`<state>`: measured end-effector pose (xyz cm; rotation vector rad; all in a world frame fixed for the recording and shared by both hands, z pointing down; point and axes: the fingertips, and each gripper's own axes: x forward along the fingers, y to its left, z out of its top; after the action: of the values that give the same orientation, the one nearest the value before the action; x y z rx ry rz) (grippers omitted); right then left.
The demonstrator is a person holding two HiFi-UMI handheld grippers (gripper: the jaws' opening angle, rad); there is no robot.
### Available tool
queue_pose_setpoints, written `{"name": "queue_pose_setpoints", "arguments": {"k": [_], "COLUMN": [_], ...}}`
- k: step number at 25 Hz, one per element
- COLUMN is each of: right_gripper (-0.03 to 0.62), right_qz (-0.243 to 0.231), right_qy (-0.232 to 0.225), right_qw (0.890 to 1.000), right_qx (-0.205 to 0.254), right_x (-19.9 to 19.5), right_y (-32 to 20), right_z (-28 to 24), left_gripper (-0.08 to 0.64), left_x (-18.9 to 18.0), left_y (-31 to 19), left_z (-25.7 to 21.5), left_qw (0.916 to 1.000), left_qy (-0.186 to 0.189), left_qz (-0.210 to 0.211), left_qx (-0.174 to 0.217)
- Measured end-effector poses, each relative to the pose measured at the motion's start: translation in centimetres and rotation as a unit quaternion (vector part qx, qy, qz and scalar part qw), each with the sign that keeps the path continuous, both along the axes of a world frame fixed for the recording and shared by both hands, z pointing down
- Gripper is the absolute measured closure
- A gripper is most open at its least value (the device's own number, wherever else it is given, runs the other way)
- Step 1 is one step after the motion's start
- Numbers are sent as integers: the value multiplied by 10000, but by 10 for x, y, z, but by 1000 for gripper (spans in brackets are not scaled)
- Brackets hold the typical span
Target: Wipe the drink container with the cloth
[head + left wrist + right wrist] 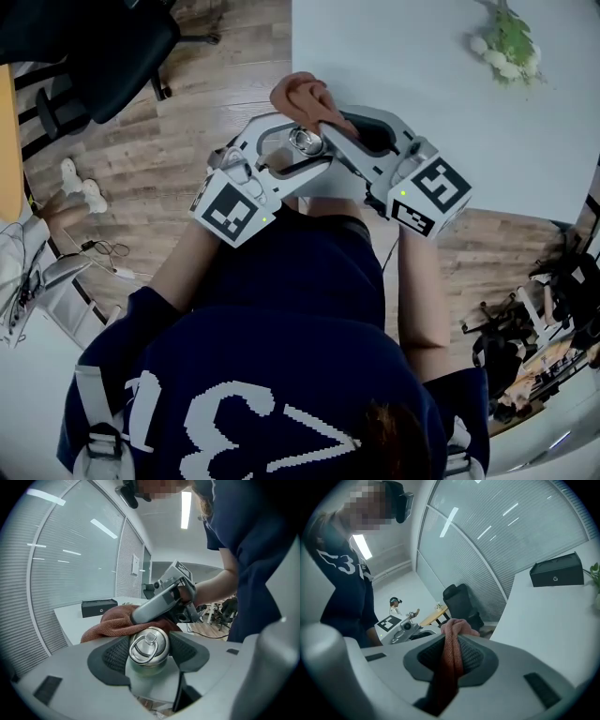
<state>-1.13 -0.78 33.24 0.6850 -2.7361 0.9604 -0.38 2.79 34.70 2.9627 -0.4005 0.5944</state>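
Observation:
A steel drink container (148,648) with a ring-topped lid sits clamped between the black pads of my left gripper (148,652). From the head view its lid (306,142) shows between the two grippers, held in the air at the table's near edge. A rust-brown cloth (452,658) is pinched between the pads of my right gripper (451,660). In the head view the cloth (302,97) bunches just beyond the container, with the right gripper (349,136) crossing over from the right. In the left gripper view the cloth (115,623) lies against the container's far side.
The white table (422,84) stretches ahead, with a sprig of white flowers (507,42) at its far right. A black box (557,571) stands on the table. An office chair (94,56) is on the wooden floor to the left, cables (105,251) nearby.

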Motion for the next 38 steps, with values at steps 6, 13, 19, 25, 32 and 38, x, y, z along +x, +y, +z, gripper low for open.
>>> {"name": "queue_pose_setpoints", "arguments": {"k": [6, 13, 19, 25, 32, 38], "right_gripper": [514, 515, 515, 517, 518, 518], "right_qz": [130, 126, 46, 83, -135, -206], "right_qy": [227, 413, 841, 1064, 812, 197], "right_qw": [9996, 9980, 9945, 9910, 9948, 9975], "right_qx": [-136, -454, -622, -805, -593, -646], "right_x": [5, 17, 31, 44, 26, 8], "right_y": [-7, -16, -22, -25, -17, -10], "right_z": [23, 50, 79, 100, 70, 40], "left_gripper": [296, 296, 296, 296, 296, 296], "left_x": [-9, -11, -13, -15, -12, -11], "left_y": [4, 4, 6, 5, 4, 1], "left_z": [1, 3, 4, 7, 4, 4], "left_qw": [10000, 10000, 9999, 9999, 10000, 9999], "left_qy": [-33, -28, -36, -103, 9, 50], "left_qz": [-40, -62, -68, -97, -73, -114], "left_qx": [29, 47, 80, -20, 35, -45]}}
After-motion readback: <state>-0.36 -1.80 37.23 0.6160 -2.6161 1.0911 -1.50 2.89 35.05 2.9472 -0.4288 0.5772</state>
